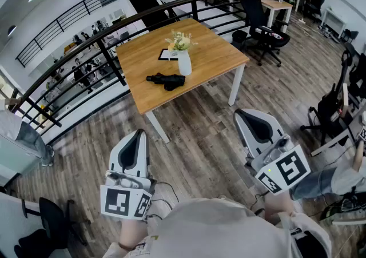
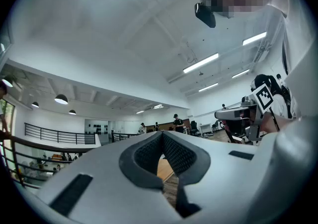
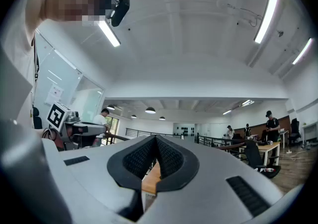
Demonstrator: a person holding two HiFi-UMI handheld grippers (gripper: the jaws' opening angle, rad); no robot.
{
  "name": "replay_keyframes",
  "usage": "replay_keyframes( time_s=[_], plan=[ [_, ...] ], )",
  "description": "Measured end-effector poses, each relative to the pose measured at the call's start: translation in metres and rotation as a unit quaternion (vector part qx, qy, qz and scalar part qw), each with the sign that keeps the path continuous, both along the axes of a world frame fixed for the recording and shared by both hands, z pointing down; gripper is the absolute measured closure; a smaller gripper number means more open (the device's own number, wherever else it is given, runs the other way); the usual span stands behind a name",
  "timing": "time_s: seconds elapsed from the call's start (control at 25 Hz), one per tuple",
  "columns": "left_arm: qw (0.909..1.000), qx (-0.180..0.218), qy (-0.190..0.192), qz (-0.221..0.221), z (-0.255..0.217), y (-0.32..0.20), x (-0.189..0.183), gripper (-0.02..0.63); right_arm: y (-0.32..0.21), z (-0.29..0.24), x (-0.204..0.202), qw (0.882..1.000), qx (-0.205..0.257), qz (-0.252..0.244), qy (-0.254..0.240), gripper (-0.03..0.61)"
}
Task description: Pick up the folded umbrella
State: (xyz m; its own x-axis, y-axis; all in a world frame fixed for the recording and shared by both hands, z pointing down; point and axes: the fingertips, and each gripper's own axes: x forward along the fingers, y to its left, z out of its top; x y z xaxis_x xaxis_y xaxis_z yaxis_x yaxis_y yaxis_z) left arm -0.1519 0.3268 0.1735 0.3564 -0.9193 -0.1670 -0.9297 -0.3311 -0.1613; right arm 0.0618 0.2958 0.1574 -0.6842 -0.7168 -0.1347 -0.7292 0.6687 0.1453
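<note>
A black folded umbrella point(image 1: 166, 81) lies on the near part of a wooden table point(image 1: 211, 56) ahead of me, just left of a white vase point(image 1: 184, 62). My left gripper point(image 1: 137, 134) hangs at the lower left over the floor, well short of the table, jaws shut and empty. My right gripper point(image 1: 247, 115) hangs at the lower right, also shut with nothing held. In the left gripper view the closed pads point(image 2: 161, 146) meet at their tips, and a strip of the table shows below them. In the right gripper view the pads point(image 3: 155, 153) are pressed together too.
The vase holds flowers point(image 1: 179, 40), with a dark flat thing point(image 1: 168, 54) behind it. A black railing point(image 1: 80, 51) runs left of the table. Office chairs point(image 1: 260, 22) and a desk point(image 1: 274, 4) stand at the right. Wood plank floor point(image 1: 194, 137) lies between me and the table.
</note>
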Motion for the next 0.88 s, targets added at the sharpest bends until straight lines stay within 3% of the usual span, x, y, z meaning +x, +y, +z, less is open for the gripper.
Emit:
replay_keyframes(
  time_s=[0.48, 0.76, 0.88],
  plan=[
    [0.9997, -0.011, -0.019, 0.006, 0.007, -0.018, 0.053, 0.597, -0.019, 0.012, 0.050, 1.000, -0.014, 0.002, -0.002, 0.551],
    [0.9998, -0.014, -0.010, 0.003, 0.011, -0.022, 0.090, 0.597, -0.025, 0.027, 0.087, 1.000, -0.030, -0.006, 0.001, 0.551],
    [0.9995, -0.011, -0.029, 0.003, 0.015, -0.023, 0.110, 0.597, -0.025, 0.038, 0.101, 0.999, -0.039, -0.020, 0.002, 0.551]
  ],
)
